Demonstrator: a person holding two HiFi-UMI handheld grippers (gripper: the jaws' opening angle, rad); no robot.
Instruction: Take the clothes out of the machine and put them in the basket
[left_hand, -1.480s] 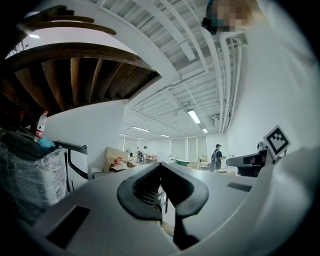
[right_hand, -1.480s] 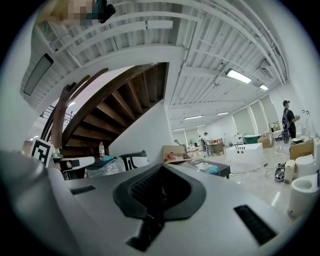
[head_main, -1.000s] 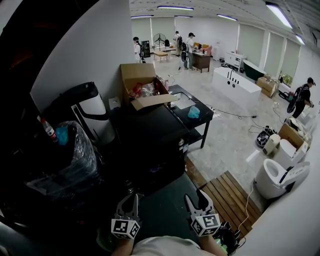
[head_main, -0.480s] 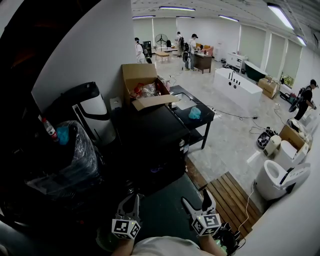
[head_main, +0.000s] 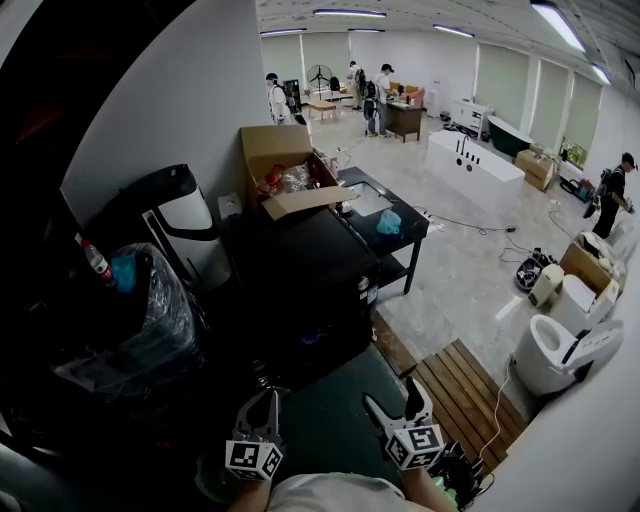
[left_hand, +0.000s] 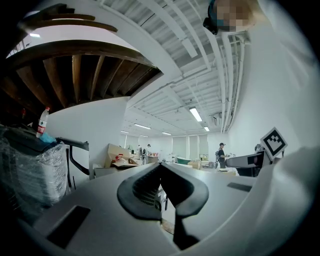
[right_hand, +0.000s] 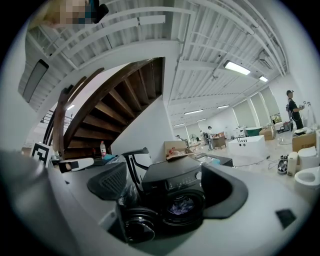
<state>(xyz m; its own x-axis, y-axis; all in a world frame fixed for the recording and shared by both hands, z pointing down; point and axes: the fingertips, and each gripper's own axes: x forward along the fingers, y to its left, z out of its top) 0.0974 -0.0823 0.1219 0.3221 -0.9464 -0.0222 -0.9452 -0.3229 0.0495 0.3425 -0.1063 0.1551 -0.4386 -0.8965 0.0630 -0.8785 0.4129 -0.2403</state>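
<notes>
The black front-loading washing machine (head_main: 300, 285) stands straight ahead of me. In the right gripper view its round door (right_hand: 136, 227) hangs open to the left, and light-coloured clothes (right_hand: 182, 205) lie inside the drum. My right gripper (head_main: 392, 396) is held level a short way in front of the machine, open wide with nothing between its fingers; the drum shows in the gap (right_hand: 167, 186). My left gripper (head_main: 263, 402) hovers beside it, shut and empty, its pads meeting (left_hand: 160, 169). A pale green rim (head_main: 208, 482) shows under the left gripper; I cannot tell whether it is the basket.
A plastic-wrapped bundle (head_main: 135, 320) and a white-and-black appliance (head_main: 185, 215) stand left of the machine. Behind it are an open cardboard box (head_main: 285, 175) and a black table (head_main: 390, 225). Wooden decking (head_main: 462, 395) and a toilet (head_main: 560, 355) lie to the right. People stand far back.
The right gripper's jaws have spread from half open to wide open. The left gripper has stayed shut and still.
</notes>
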